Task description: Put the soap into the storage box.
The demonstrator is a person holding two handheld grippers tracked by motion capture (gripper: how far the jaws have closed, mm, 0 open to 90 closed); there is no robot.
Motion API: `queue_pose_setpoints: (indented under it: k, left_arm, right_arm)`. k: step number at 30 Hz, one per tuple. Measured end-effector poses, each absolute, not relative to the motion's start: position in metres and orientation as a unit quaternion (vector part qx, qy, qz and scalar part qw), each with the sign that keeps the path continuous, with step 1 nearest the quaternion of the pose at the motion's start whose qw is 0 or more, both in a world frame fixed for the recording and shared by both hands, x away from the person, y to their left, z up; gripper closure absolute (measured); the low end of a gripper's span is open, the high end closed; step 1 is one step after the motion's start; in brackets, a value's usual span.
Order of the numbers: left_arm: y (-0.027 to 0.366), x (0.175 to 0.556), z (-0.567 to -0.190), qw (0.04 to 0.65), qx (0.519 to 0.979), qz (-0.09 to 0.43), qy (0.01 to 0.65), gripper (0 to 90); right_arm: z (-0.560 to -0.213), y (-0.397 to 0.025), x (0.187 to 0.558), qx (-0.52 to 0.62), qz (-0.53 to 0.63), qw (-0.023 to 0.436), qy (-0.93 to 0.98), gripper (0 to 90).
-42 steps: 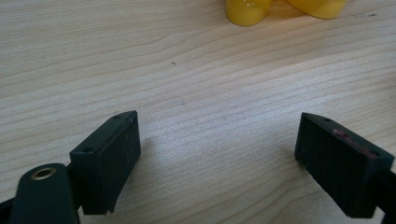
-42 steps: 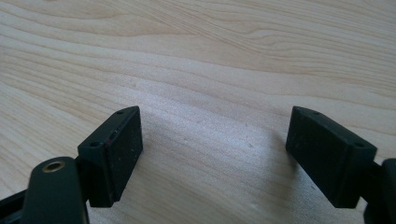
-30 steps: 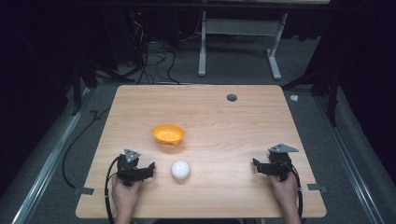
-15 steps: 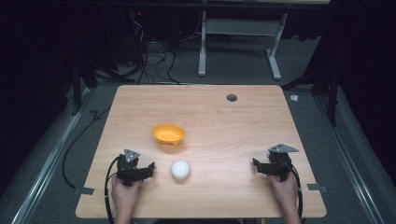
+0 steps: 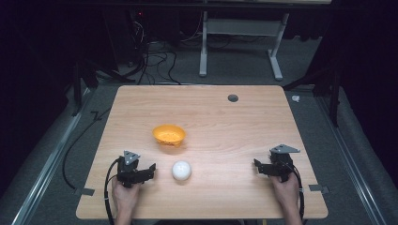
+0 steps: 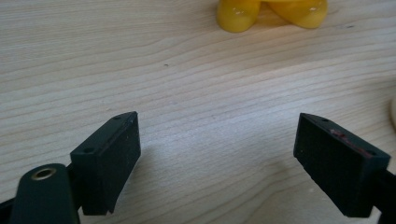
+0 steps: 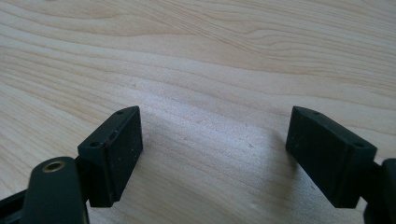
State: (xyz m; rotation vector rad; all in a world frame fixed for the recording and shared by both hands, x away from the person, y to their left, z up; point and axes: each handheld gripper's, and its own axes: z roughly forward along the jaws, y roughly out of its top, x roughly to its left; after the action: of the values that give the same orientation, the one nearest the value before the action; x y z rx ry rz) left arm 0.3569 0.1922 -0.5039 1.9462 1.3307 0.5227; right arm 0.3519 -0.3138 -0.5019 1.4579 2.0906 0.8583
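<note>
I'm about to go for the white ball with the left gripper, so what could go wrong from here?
1. The round white ball lies free on the smooth wooden table; a nudge from the open left gripper could send it rolling.
2. The shallow orange bowl looks light, so a bump may shift it.
3. The right gripper is too far to stop a runaway ball.

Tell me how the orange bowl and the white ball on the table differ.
The orange bowl is open and hollow; the white ball is a closed round shape. The bowl looks wider than the ball. The bowl lies farther up the table, while the ball sits near the left hand-held gripper. Both rest on the wood, apart from each other and ungripped.
</note>
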Motion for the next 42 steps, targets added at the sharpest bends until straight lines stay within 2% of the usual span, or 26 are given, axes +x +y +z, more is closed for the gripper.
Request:
queue_pose_setpoints:
  k: [13,27,42]
  left_arm:
    - [0.187,0.347,-0.488,0.387,0.756,0.175,0.498,17.2]
    - [0.171,0.339,-0.474,0.411,0.774,0.163,0.454,14.7]
    - [0.143,0.341,-0.473,0.406,0.799,0.143,0.42,14.3]
  right_arm:
    - [-0.502,-0.314,0.352,0.528,0.311,0.224,0.758,19.7]
    - [-0.502,-0.314,0.352,0.528,0.311,0.224,0.758,19.6]
    - [-0.502,-0.314,0.352,0.526,0.311,0.225,0.758,19.6]
